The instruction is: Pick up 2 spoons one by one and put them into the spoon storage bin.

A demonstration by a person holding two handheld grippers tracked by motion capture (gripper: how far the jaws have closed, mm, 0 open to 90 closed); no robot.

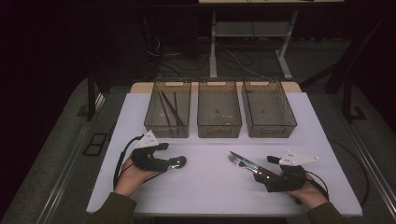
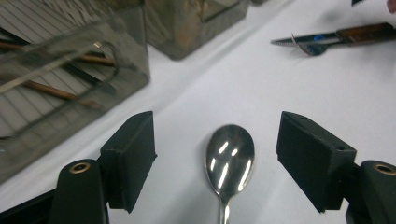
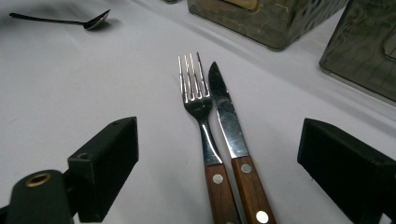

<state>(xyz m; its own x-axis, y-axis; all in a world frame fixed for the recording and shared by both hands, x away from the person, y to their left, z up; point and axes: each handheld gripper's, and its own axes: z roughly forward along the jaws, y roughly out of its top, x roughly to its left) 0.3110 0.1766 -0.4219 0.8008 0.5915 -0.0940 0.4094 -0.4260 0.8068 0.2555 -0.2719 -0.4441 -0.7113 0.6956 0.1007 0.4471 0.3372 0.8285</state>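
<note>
A shiny metal spoon point(image 2: 230, 156) lies on the white table point(image 1: 210, 186), its bowl between the jaws of my left gripper point(image 2: 219, 140). That gripper is open and the pads stand clear of the spoon on both sides. In the high view the left gripper point(image 1: 175, 162) rests low at the table's front left. At the front right, my right gripper point(image 1: 261, 171) is open too. A wooden-handled fork point(image 3: 194, 93) and knife point(image 3: 224, 107) lie side by side between its wide jaws, untouched. The spoon point(image 3: 93, 21) appears far off in the right gripper view.
Three smoky see-through bins stand in a row at the back: the left bin point(image 1: 166, 131) holds brown chopsticks point(image 1: 168, 109), with the middle bin point(image 1: 219, 131) and right bin point(image 1: 270, 131) beside it. Beyond the table are desk legs and cables on the floor.
</note>
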